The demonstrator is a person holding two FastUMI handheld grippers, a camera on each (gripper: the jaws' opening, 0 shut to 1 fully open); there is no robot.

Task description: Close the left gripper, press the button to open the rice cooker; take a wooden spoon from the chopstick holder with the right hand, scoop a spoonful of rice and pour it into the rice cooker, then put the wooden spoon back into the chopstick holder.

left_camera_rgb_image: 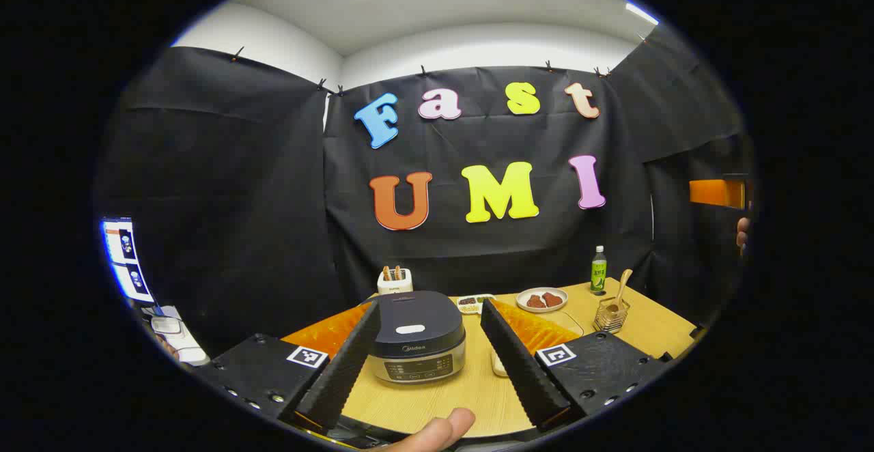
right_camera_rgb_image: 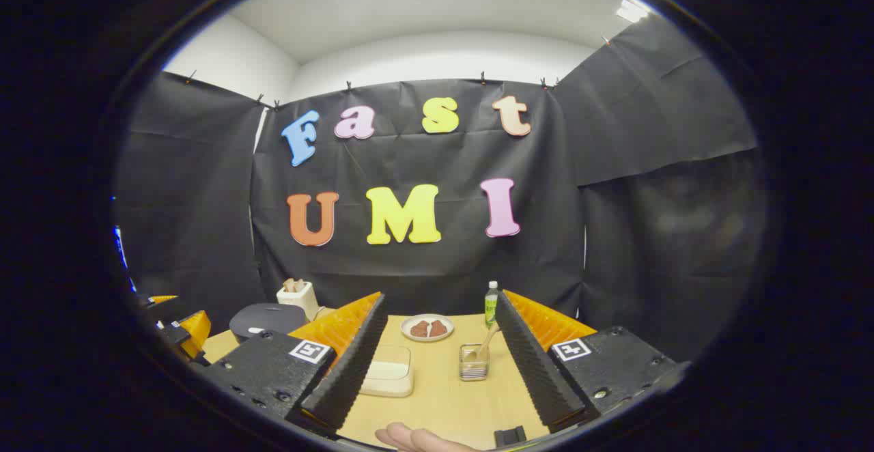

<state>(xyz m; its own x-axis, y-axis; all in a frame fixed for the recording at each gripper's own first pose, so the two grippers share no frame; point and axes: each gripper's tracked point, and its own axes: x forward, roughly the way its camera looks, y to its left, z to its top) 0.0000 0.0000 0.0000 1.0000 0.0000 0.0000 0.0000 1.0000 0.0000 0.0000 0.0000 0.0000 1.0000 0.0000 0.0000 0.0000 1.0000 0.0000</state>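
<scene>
1. Left gripper (left_camera_rgb_image: 433,370): its two fingers stand wide apart, holding nothing, raised above the near edge of the worktop (left_camera_rgb_image: 437,397); a fingertip of the holding hand (left_camera_rgb_image: 437,431) shows at the bottom of the left gripper view.
2. Rice cooker (left_camera_rgb_image: 418,336): seen between the left gripper's fingers, standing on the worktop with its dark lid down and its control panel facing the camera.
3. Right gripper (right_camera_rgb_image: 437,377): fingers likewise spread apart and empty, above the worktop; part of the holding hand (right_camera_rgb_image: 416,440) shows at the bottom edge of the right gripper view.
4. Rice container (right_camera_rgb_image: 389,370): a clear shallow box with white rice in it, on the worktop just beside the left finger in the right gripper view.
5. Chopstick holder (right_camera_rgb_image: 473,363): a small wire basket standing between the right gripper's fingers, nearer the right one; in the left gripper view it stands to the right of the cooker, well apart from it.
6. Wooden spoon (right_camera_rgb_image: 486,341): it stands in the chopstick holder, bowl uppermost, leaning to the right.
7. Plate (right_camera_rgb_image: 427,327): white, carrying two reddish-brown pieces, behind the holder and the rice container.
8. Green bottle (right_camera_rgb_image: 491,305): upright at the back of the worktop, near the plate.
9. Toaster (left_camera_rgb_image: 395,280): white, behind the rice cooker, against the wall.
</scene>
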